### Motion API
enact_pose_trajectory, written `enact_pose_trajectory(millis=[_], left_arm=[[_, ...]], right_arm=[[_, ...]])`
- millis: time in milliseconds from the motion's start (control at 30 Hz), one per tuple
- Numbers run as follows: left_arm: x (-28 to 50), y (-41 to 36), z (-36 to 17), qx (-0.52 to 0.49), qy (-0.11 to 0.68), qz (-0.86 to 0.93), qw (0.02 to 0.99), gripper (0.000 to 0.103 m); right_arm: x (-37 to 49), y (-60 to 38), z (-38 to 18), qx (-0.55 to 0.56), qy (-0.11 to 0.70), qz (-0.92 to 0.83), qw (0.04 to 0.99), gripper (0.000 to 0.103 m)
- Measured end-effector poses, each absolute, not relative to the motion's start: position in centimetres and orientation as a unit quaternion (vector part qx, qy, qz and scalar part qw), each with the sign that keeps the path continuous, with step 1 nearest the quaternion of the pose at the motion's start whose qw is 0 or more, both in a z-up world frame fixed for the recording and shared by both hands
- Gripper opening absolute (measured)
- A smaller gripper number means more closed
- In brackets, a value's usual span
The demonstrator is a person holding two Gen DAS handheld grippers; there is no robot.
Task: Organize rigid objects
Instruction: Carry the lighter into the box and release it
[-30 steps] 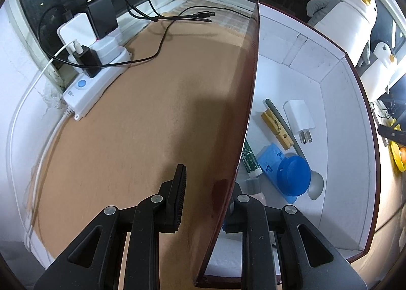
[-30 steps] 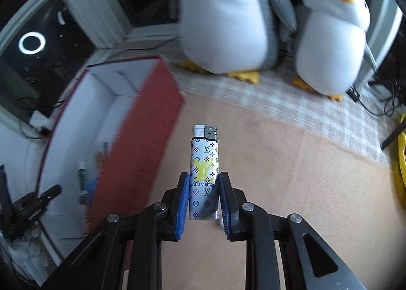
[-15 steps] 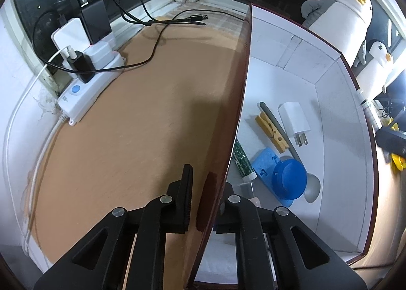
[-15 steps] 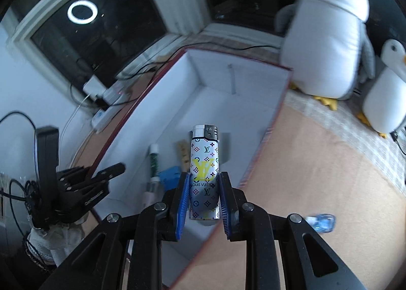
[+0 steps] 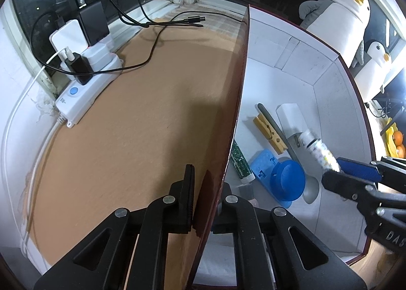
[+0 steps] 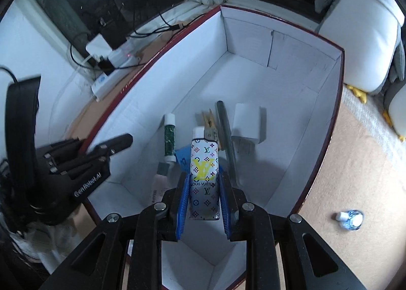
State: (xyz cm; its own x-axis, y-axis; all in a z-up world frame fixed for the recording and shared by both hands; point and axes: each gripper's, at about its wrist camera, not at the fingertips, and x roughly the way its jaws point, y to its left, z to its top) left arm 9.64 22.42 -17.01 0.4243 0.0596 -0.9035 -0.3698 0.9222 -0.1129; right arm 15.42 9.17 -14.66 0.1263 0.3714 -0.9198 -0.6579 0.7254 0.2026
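Tan tabletop by a dark window: my right gripper (image 6: 203, 188) clamps the lighter (image 6: 204, 178), now carried over the box (image 6: 279, 44) from the open table a second ago, so it looks ready to drop beside the charger (image 6: 247, 122) and clothespin (image 5: 270, 134). My left gripper (image 5: 203, 203) has just pinched shut on the box wall, steadying it.

Both tools are matte black plastic with triangular cut-outs in their arms and round silver screw heads at the pivots. The left gripper (image 5: 204, 197) carries black ribbed pads, and its body bears white "GenRobot.AI" lettering in the right wrist view. The right gripper (image 6: 204, 188) has bright blue ribbed pads; white letters "DAS" show on its side
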Motion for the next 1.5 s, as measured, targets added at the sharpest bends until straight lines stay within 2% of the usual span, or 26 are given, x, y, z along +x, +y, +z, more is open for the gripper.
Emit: enact_pose_trajectory(millis=[1167,1233,1300,1367,1467,1500], left_arm=[[9.7,22.4,-17.0,-0.15,0.522,0.131,0.83,0.007],[9.7,22.5,-17.0,-0.15,0.522,0.131,0.829,0.007],[9.6,22.5,-17.0,-0.152,0.522,0.131,0.829,0.008],[9.6,22.5,-17.0,-0.153,0.523,0.132,0.828,0.008],[9.6,22.4,-17.0,-0.151,0.524,0.133,0.828,0.008],[9.6,22.4,-17.0,-0.15,0.524,0.133,0.828,0.008]], right_arm=[[13.3,10.7,-15.0,-0.177,0.541,0.354,0.742,0.021],[13.3,10.7,-15.0,-0.177,0.539,0.353,0.744,0.028],[13.3,10.7,-14.8,-0.173,0.535,0.355,0.747,0.045],[13.3,10.5,-14.5,-0.168,0.531,0.36,0.748,0.047],[13.3,10.3,-14.2,-0.162,0.526,0.364,0.751,0.059],[13.3,10.1,-14.1,-0.158,0.525,0.366,0.752,0.06]])
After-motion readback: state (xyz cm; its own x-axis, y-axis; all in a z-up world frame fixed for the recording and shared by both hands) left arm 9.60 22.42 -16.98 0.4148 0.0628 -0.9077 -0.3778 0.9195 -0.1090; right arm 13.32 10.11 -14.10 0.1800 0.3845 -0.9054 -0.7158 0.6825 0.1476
